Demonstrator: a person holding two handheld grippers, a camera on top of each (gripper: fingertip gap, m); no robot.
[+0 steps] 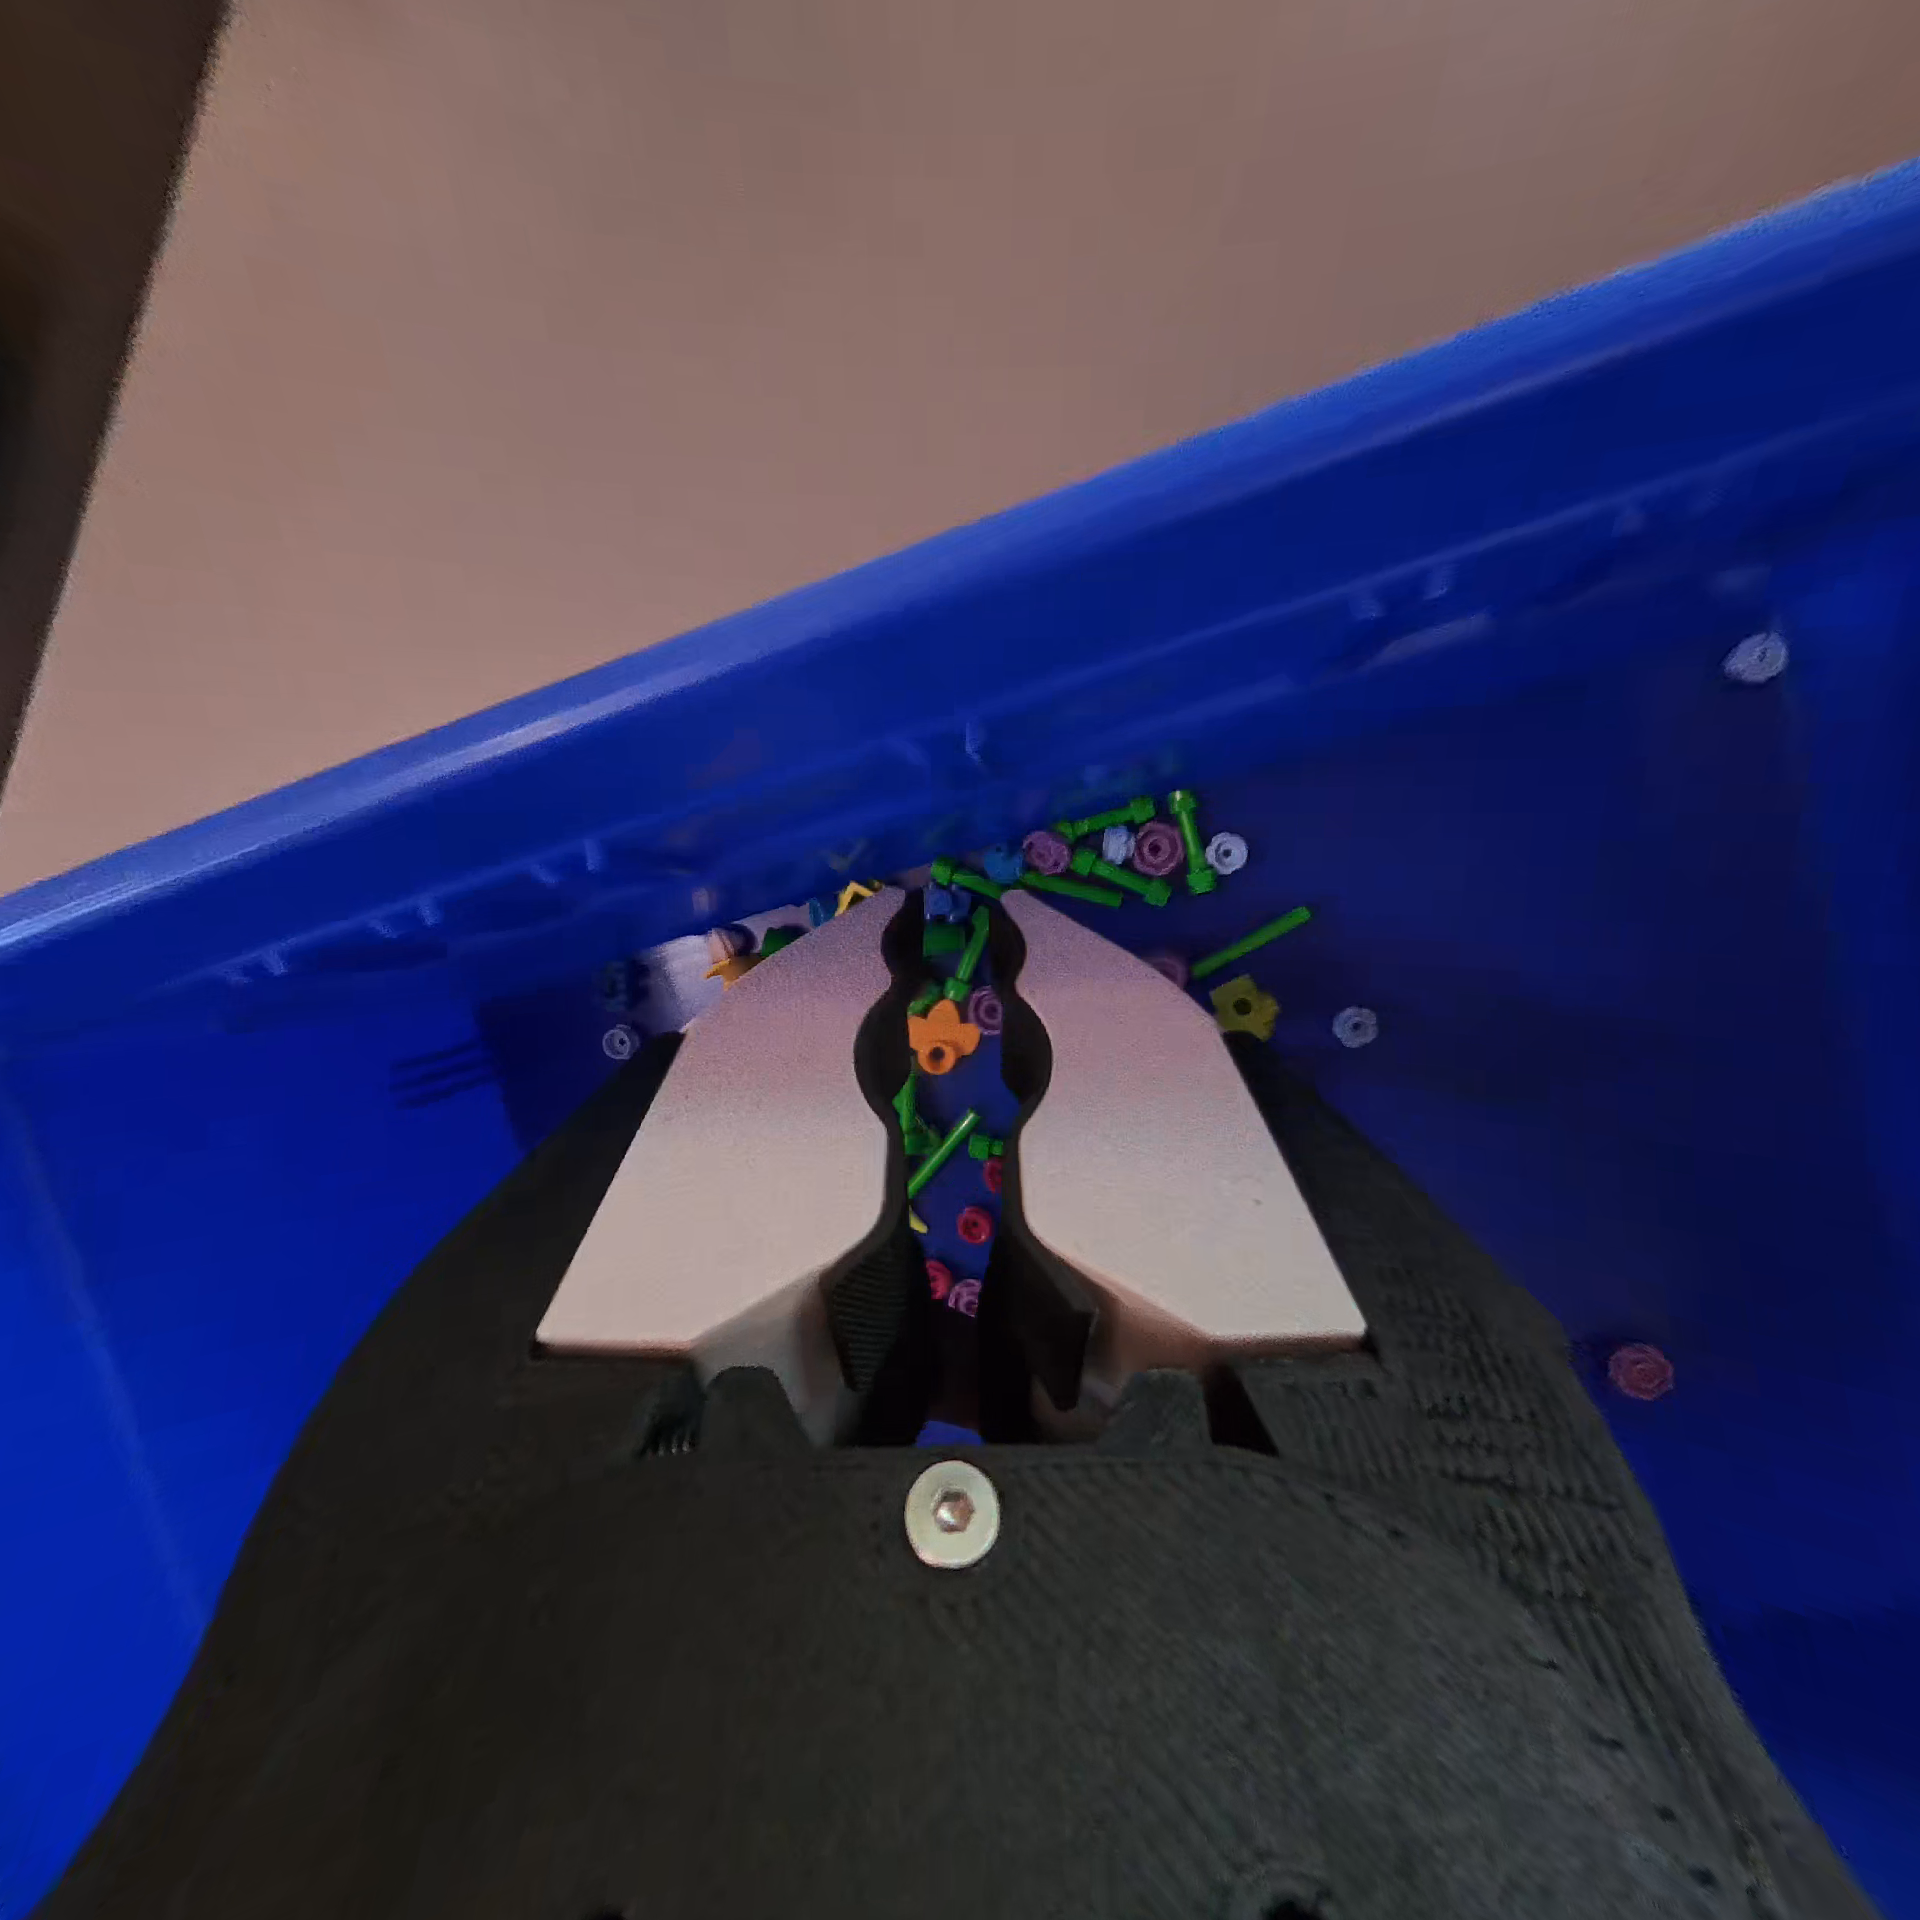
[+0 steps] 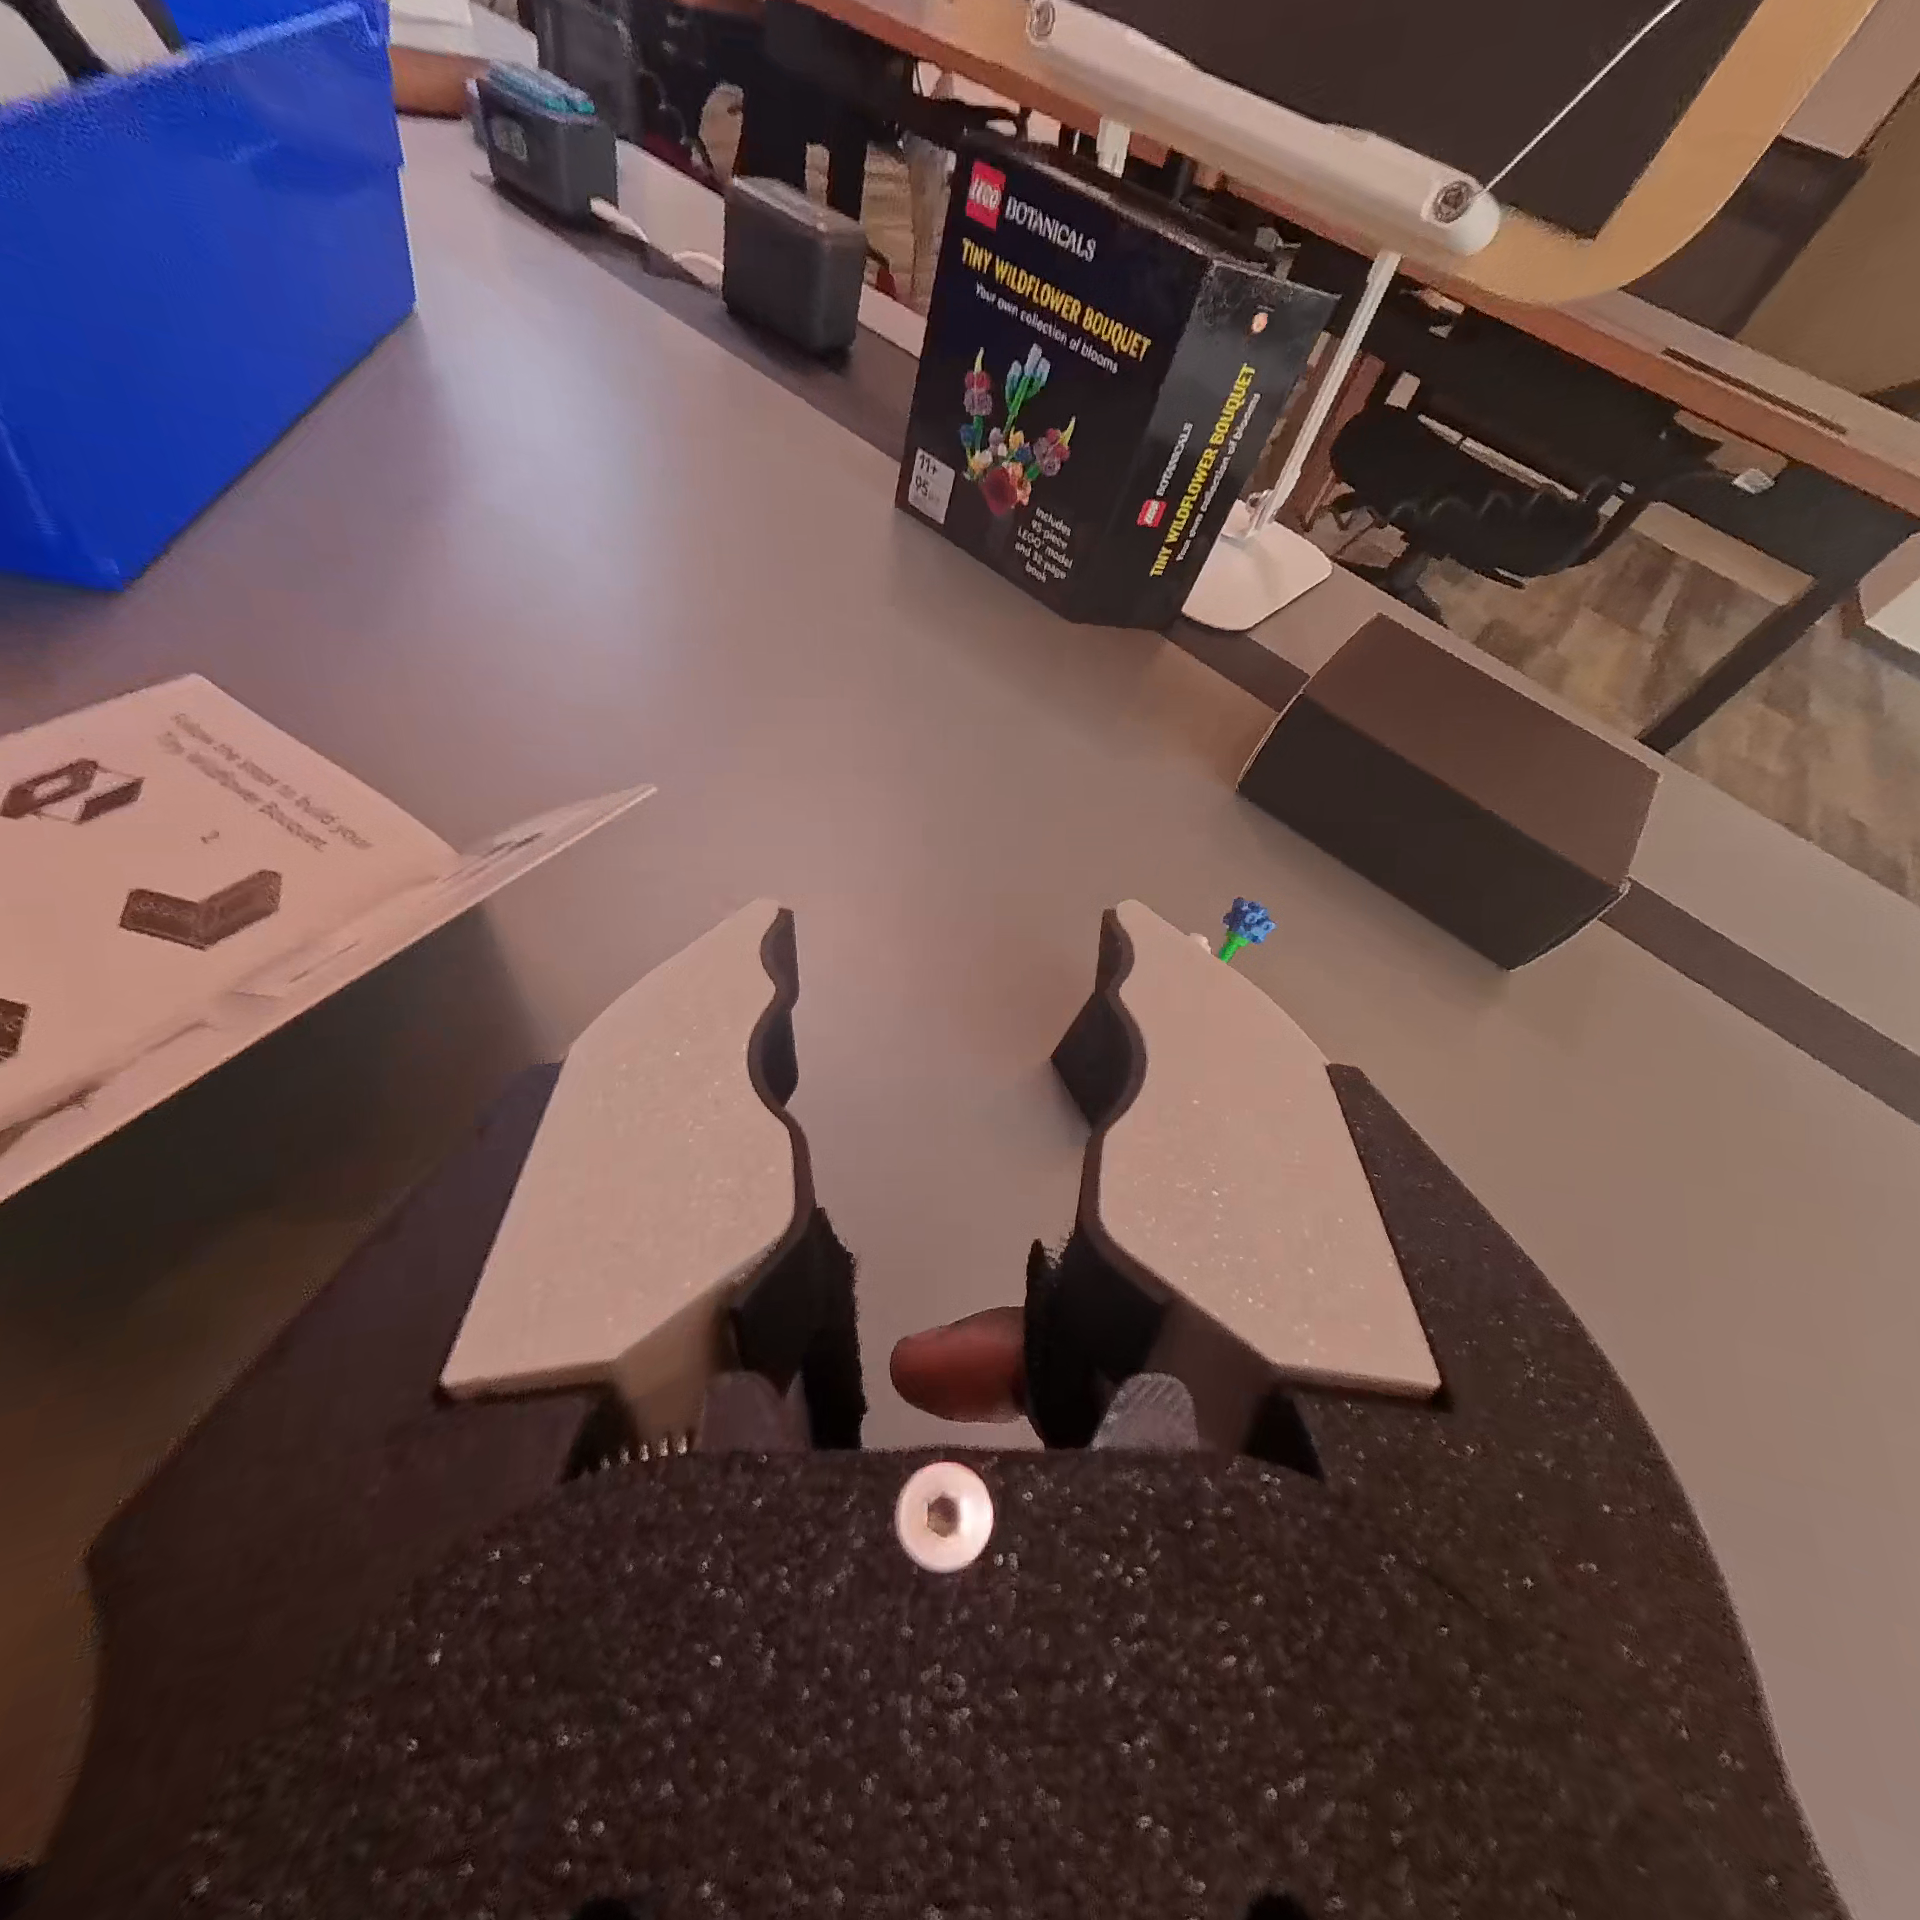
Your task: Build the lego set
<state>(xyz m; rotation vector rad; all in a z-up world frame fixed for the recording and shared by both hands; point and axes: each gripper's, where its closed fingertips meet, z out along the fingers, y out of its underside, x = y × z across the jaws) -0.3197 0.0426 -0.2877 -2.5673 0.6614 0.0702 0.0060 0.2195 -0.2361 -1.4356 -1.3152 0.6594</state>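
Observation:
My left gripper [image 1: 954,902] is down inside the blue bin [image 1: 1143,644], over a pile of small Lego pieces: green stems [image 1: 1117,878], purple flower heads [image 1: 1155,847], an orange flower [image 1: 940,1034]. Its jaws stand close together, with a small blue piece [image 1: 942,900] between the tips. My right gripper [image 2: 945,935] is open and empty just above the grey table [image 2: 831,727]. A built blue flower on a green stem [image 2: 1245,928] stands just beyond its right finger. The open instruction booklet [image 2: 208,862] lies to its left.
The black Lego box [image 2: 1081,395] stands upright at the far table edge, by a white lamp base [image 2: 1257,577]. A dark cardboard box [image 2: 1455,790] lies on the right. The blue bin also shows in the right wrist view [image 2: 187,281], at far left. Grey cases [image 2: 795,265] sit behind. The grippers' ends are close to 40 cm from one another.

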